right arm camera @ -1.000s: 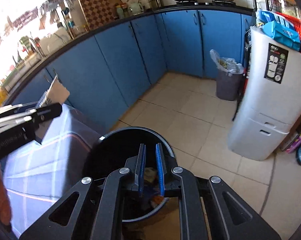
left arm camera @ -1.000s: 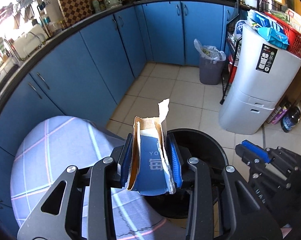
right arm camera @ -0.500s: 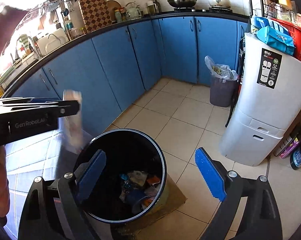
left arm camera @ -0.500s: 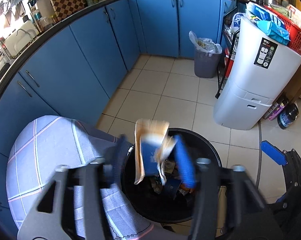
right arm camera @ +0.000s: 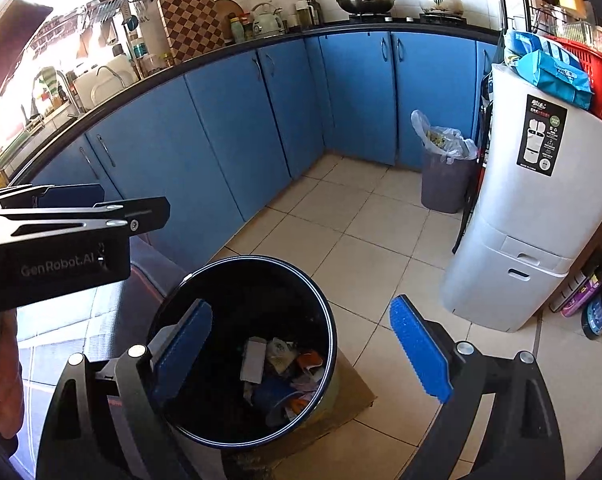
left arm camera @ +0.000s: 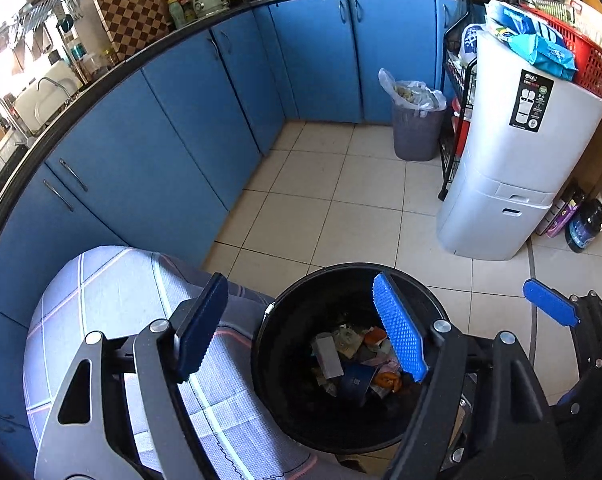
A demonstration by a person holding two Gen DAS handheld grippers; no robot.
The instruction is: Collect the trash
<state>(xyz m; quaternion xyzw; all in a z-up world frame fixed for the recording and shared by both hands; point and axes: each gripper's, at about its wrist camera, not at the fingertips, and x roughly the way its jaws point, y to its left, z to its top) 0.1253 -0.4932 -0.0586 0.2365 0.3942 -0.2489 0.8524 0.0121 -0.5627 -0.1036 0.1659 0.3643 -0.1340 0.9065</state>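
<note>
**Carton dropped, both grippers free**

Both sets of jaws stand wide apart and hold nothing: the left gripper (left arm camera: 303, 328) hangs over the near rim of the black bin (left arm camera: 277, 304), and the right gripper (right arm camera: 301, 352) is spread above the same bin (right arm camera: 329, 320) from the other side. A second ago the left one was clamped on a torn blue-and-brown carton; half a second ago that carton was falling out of the parting fingers. Now it is gone from the grip, and a dark blue piece (left arm camera: 355, 380) lying among the rubbish at the bottom is probably it, so this item looks delivered.

Inside the bin the trash (right arm camera: 279, 372) is a loose heap of crumpled wrappers, a pale grey box, orange scraps and blue card, well below the rim. A checked cloth (left arm camera: 113, 292) covers the surface just beside the bin.
</note>
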